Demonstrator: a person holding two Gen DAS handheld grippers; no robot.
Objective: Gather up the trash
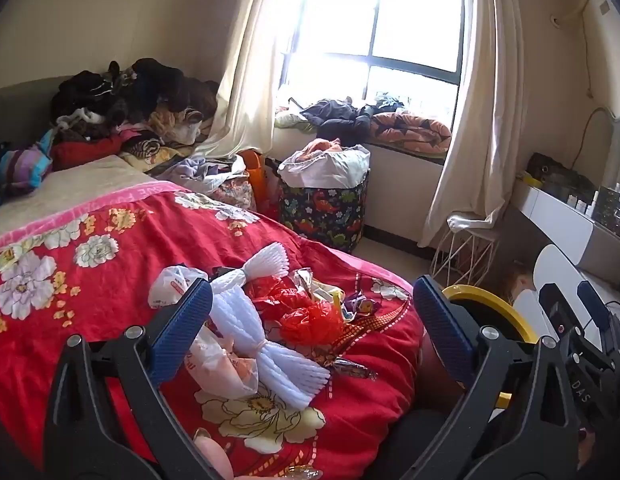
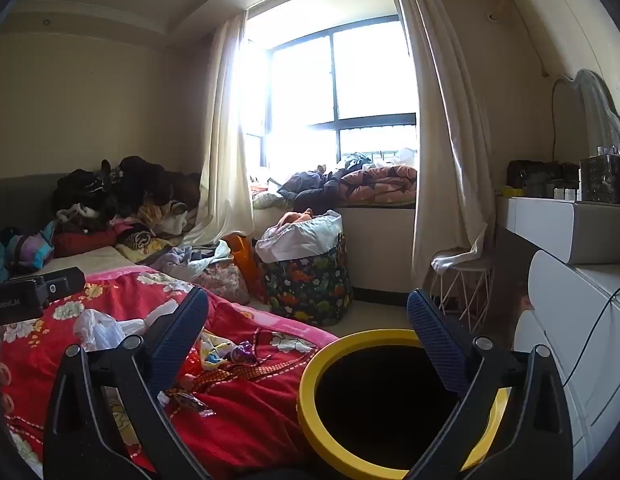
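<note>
1. Left tongs (image 1: 310,320): we log them spread wide and holding nothing, poised over the red floral quilt (image 1: 89,280) of the bed.
2. Right tongs (image 2: 307,328): likewise spread wide and holding nothing, above the edge of the bed and the bin.
3. Yellow-rimmed bin (image 2: 310,384): dark inside, just beside the bed. In the right wrist view its mouth lies between the two fingers, with the right finger crossing its rim.
4. White foam net (image 1: 269,344): trash, lying on the quilt between the left tongs' fingers and nearer the left one; whether it touches that finger we cannot tell.
5. Red plastic bag (image 1: 305,312): crumpled, touching the foam net on its right side, also between the fingers.
6. Clear printed bags (image 1: 225,364): partly under the foam net, by the left finger.
7. Small wrappers (image 1: 358,304): scattered beyond the red bag, on the quilt.
8. Dinosaur-print hamper (image 1: 326,208): on the floor past the bed, stuffed with cloth.
9. Clothes pile (image 1: 129,100): at the head of the bed.
10. Window (image 1: 390,28): farthest, with bedding heaped on its sill.
</note>
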